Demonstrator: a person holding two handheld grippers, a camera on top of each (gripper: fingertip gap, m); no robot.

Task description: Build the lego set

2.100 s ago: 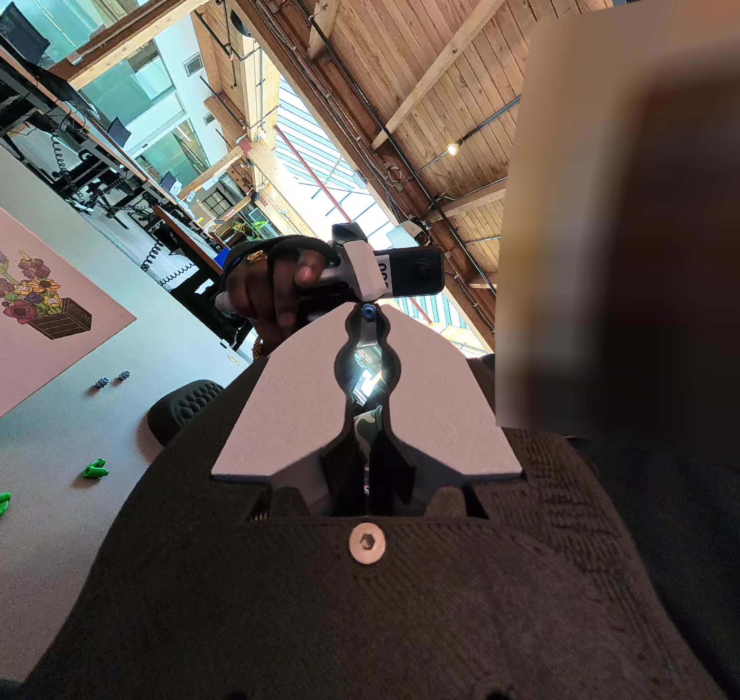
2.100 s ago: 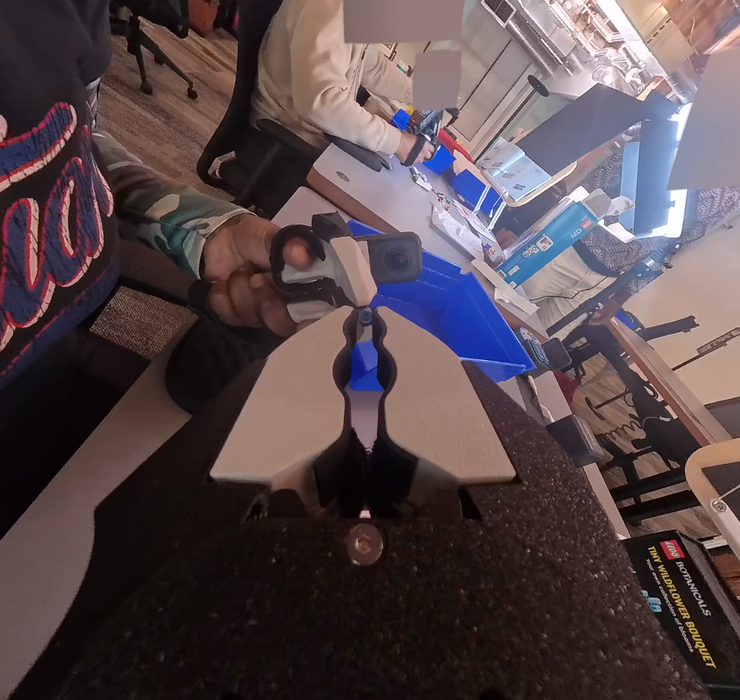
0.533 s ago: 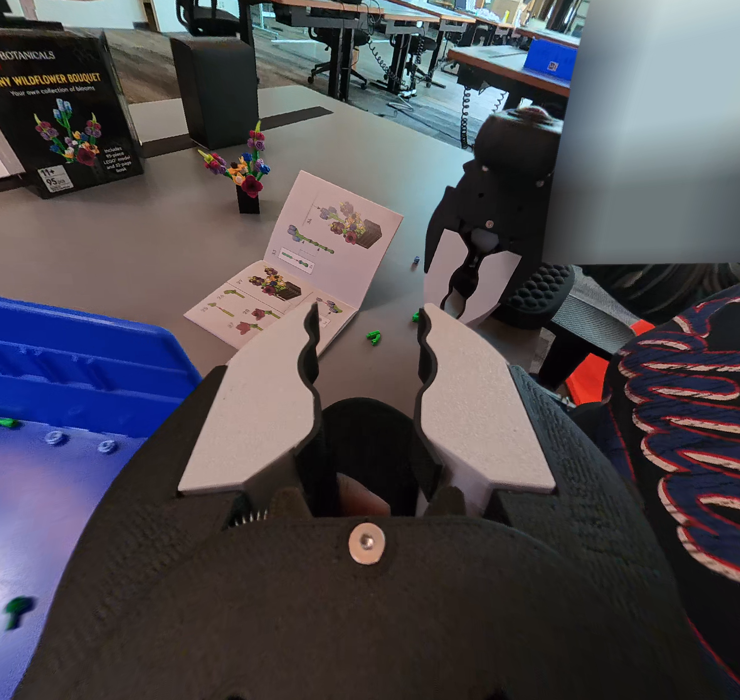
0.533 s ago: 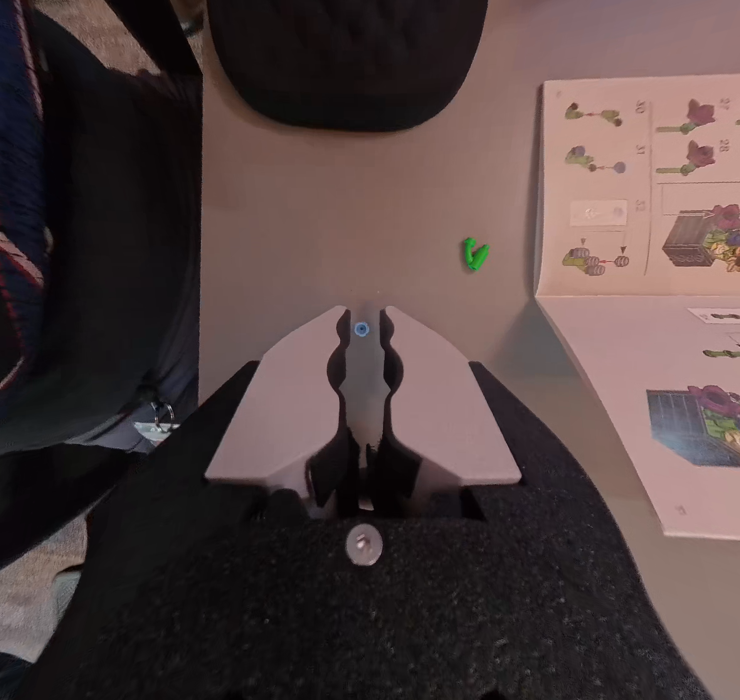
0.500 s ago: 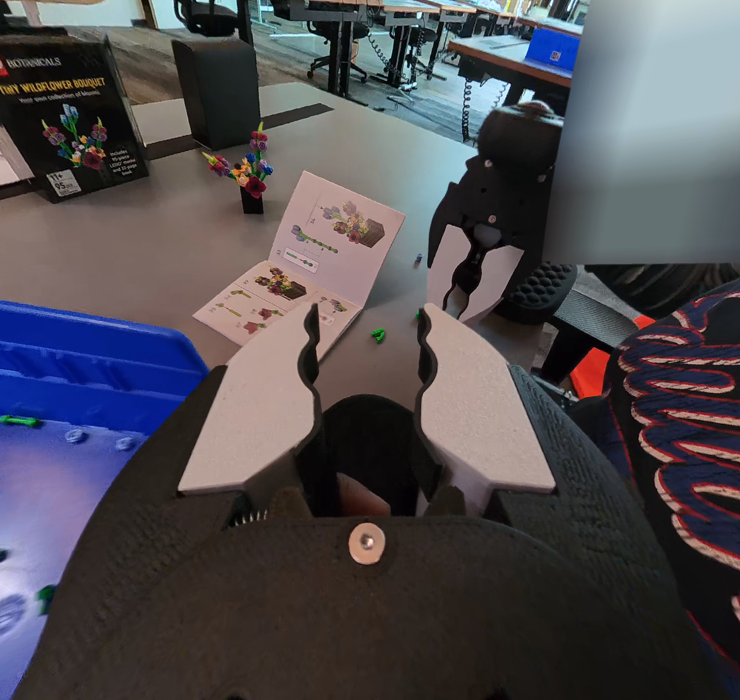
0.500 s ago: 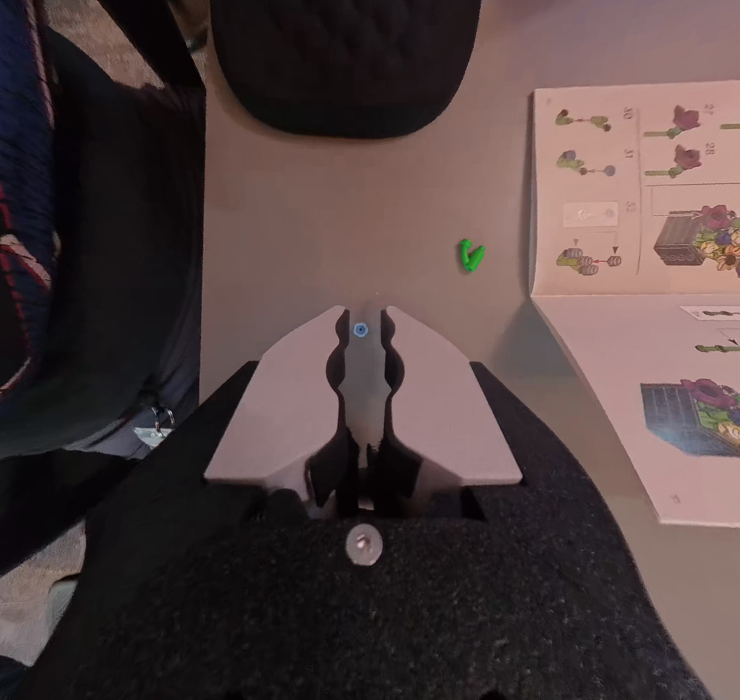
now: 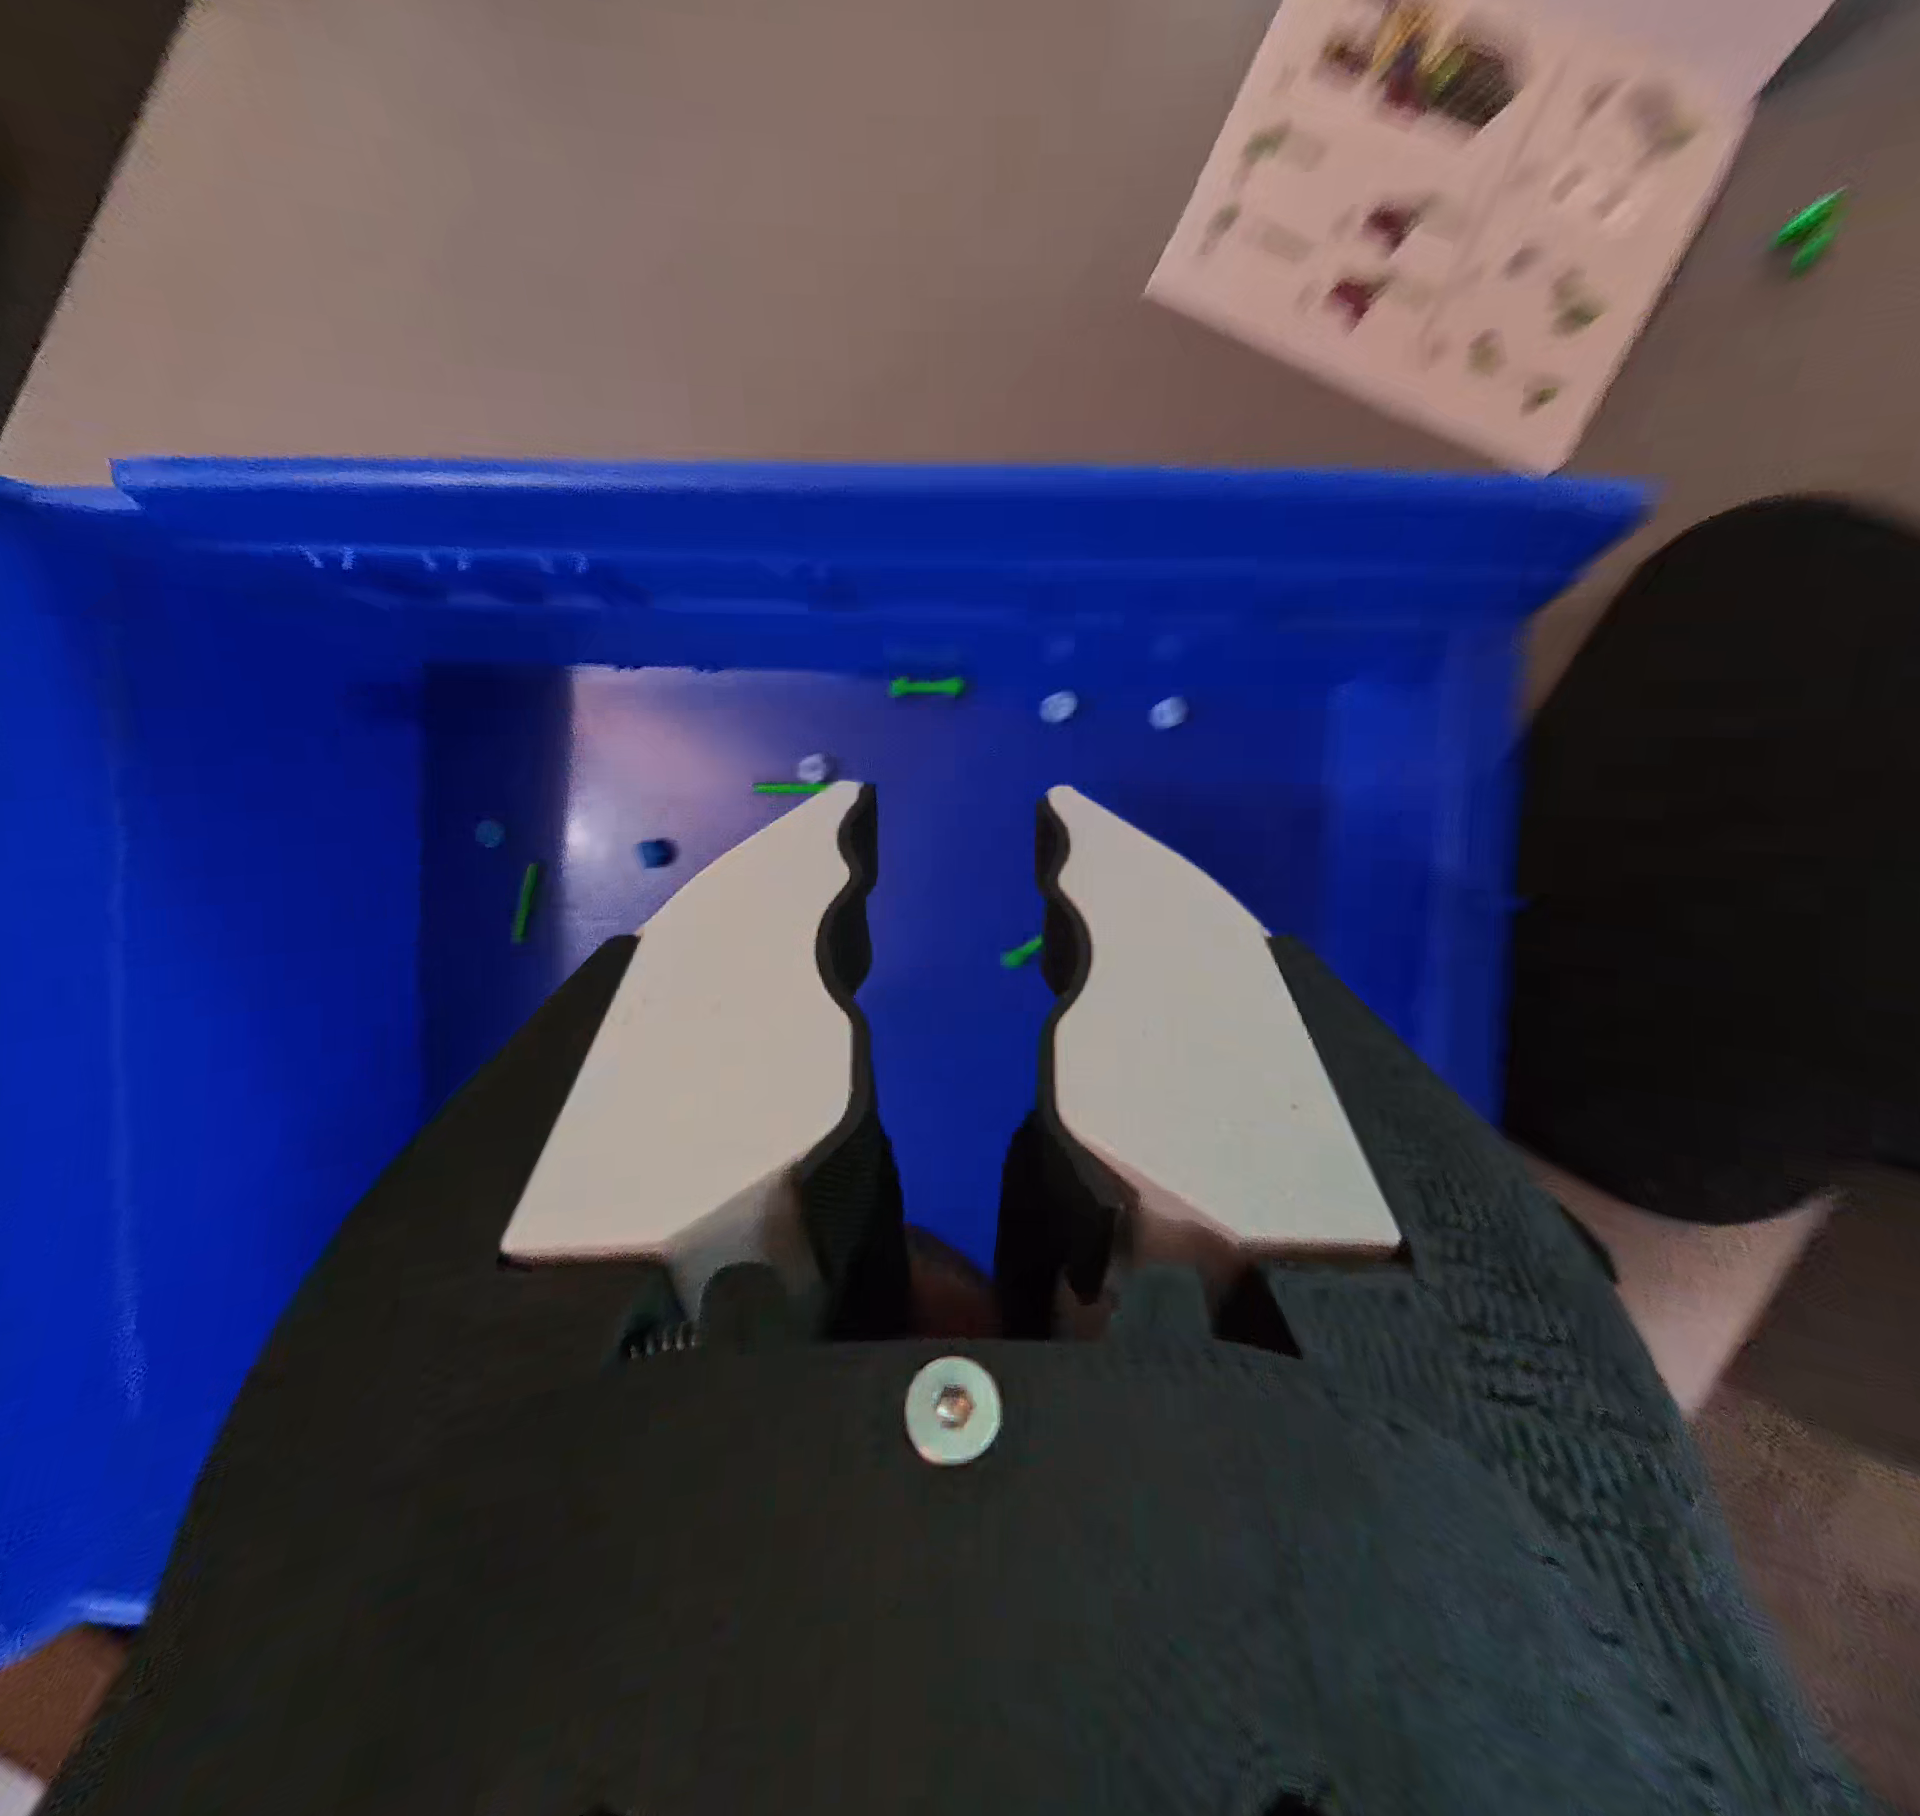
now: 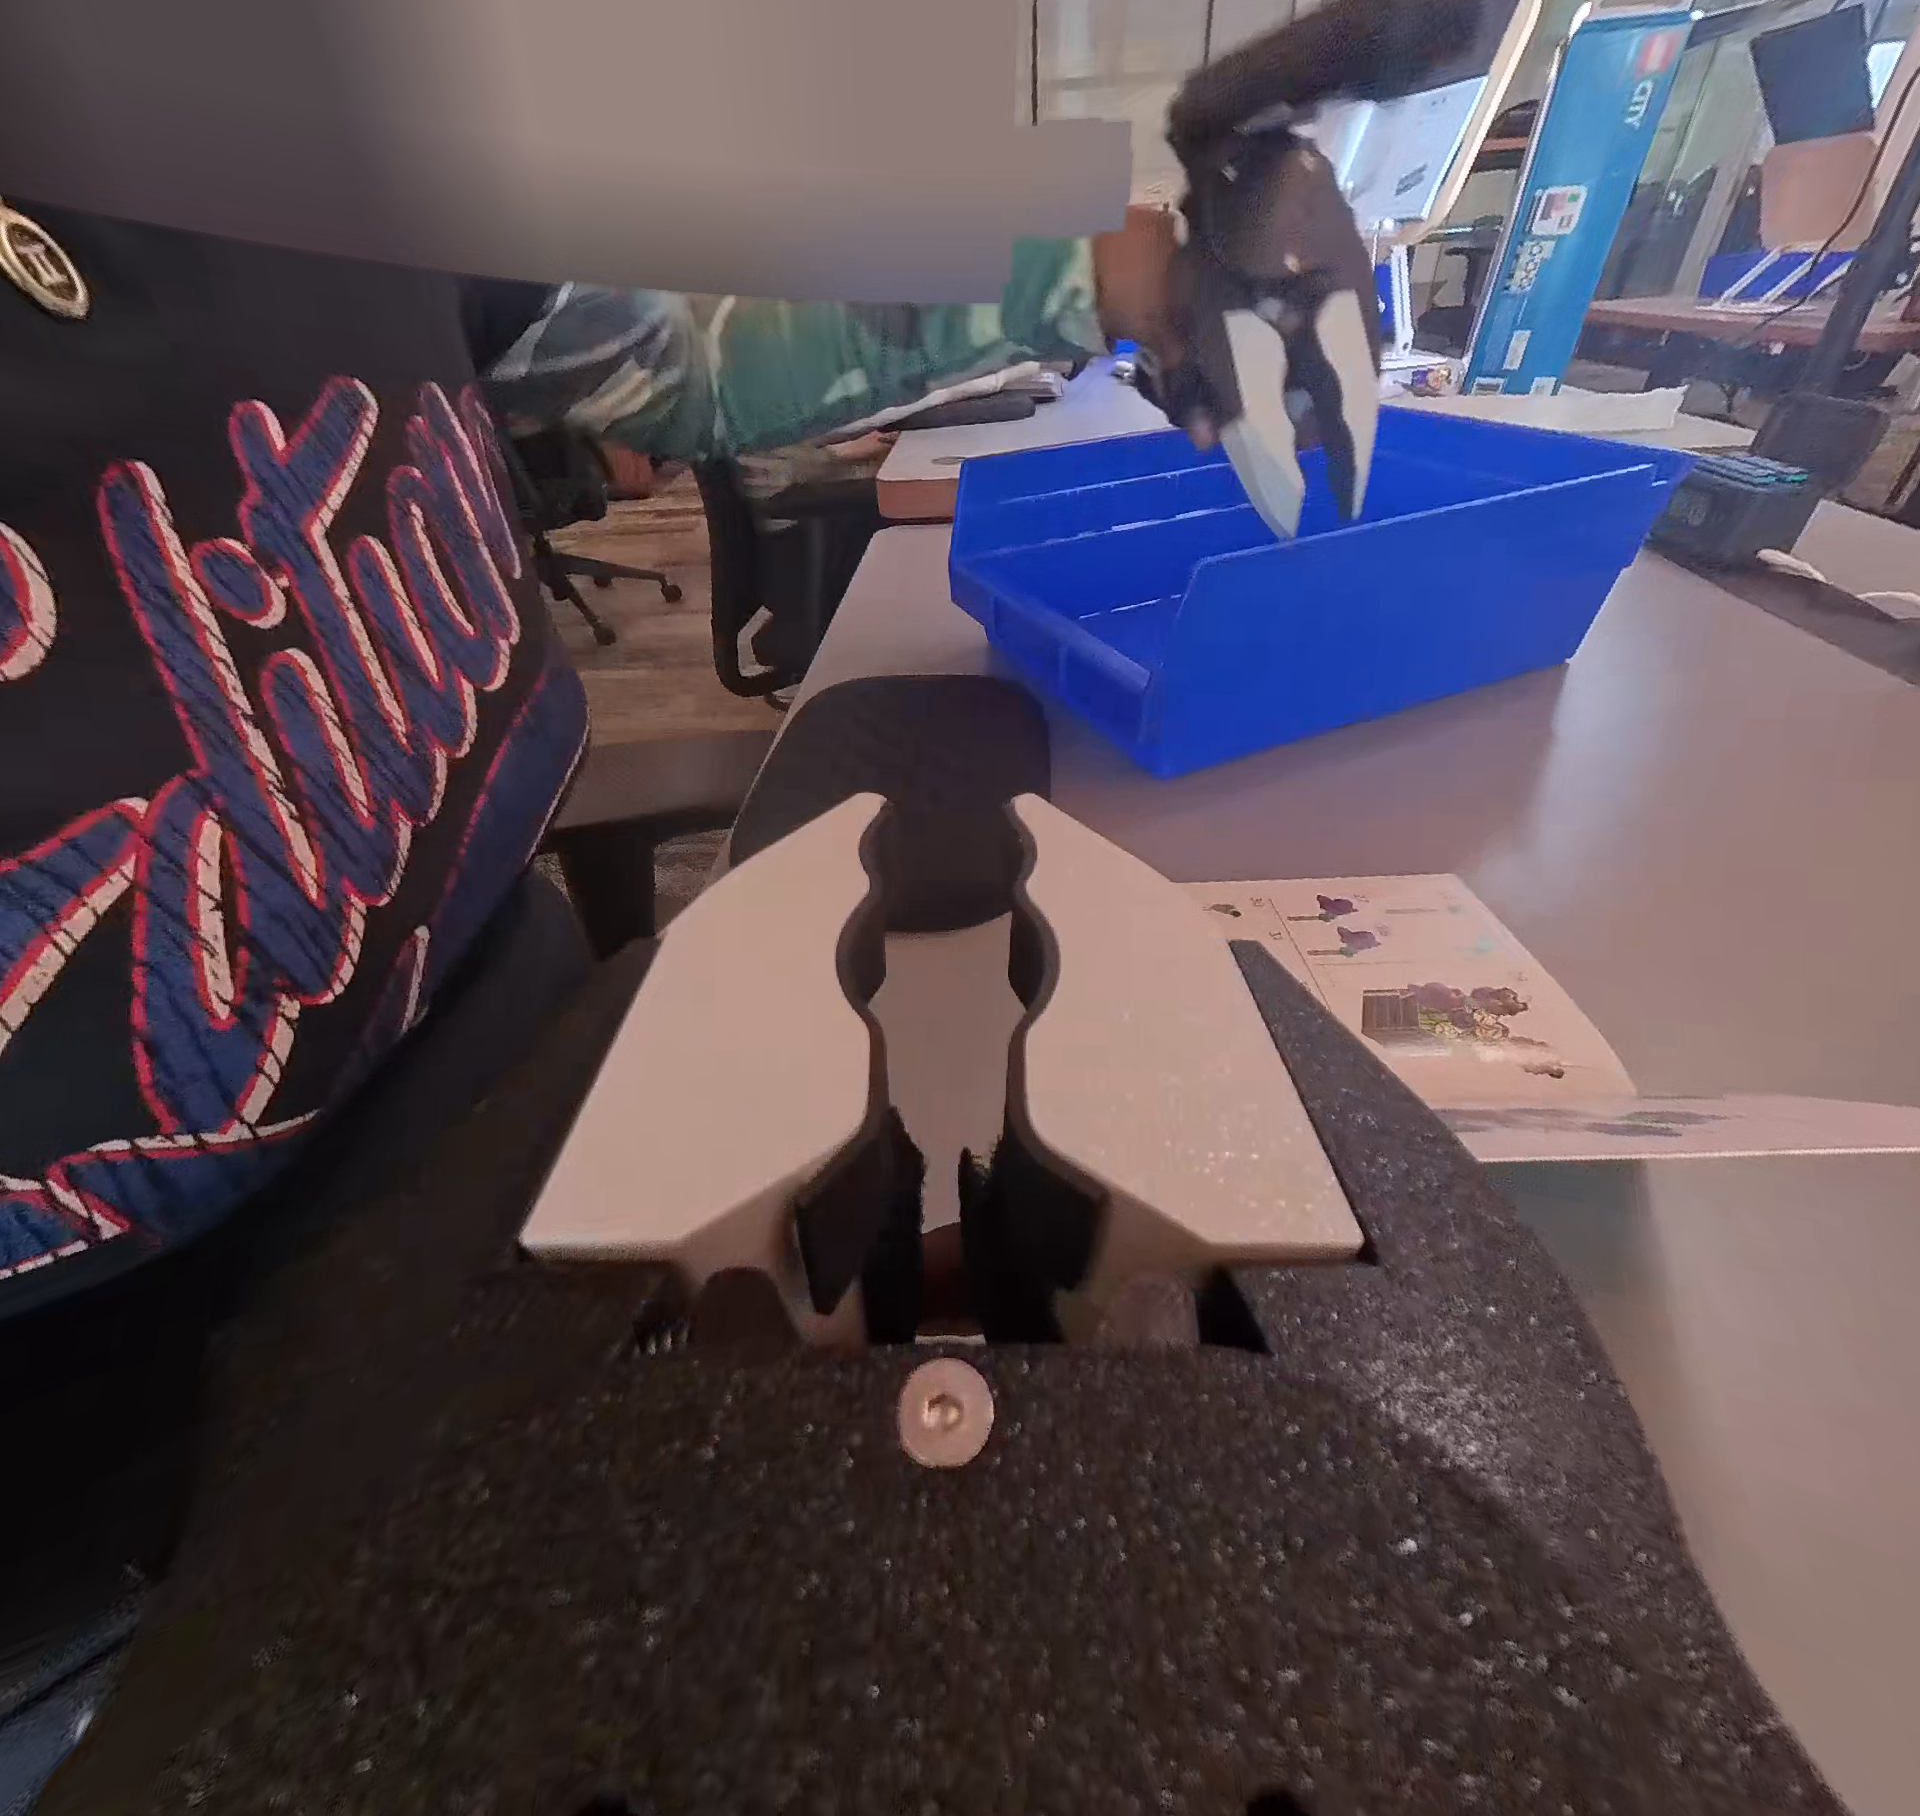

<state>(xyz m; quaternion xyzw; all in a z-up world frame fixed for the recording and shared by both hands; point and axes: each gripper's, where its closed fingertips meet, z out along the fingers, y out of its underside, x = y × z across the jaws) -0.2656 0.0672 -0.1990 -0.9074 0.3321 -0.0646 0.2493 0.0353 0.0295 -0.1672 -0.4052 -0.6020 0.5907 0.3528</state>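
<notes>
My left gripper is open and empty, pointing down into a blue bin. On the bin floor lie thin green stems, pale round studs and a small dark blue piece. One green stem lies just under the right finger. In the right wrist view the left gripper hangs over the blue bin. My right gripper is open and empty, low over the table near its front edge. The open instruction booklet lies just to its right.
The booklet lies beyond the bin, with a loose green piece next to it. A black padded armrest sits at the table edge ahead of my right gripper. A person's dark shirt fills the left. A tall blue box stands behind. My hands' fingertips stand some 30 cm from each other. The small dark blue piece lies some 11 cm from my left tips, 40 cm from my right tips.
My left gripper has swung from looking across the table to pointing down into the bin. My right gripper has tilted up and opened wider; the small blue stud is no longer between its tips.
</notes>
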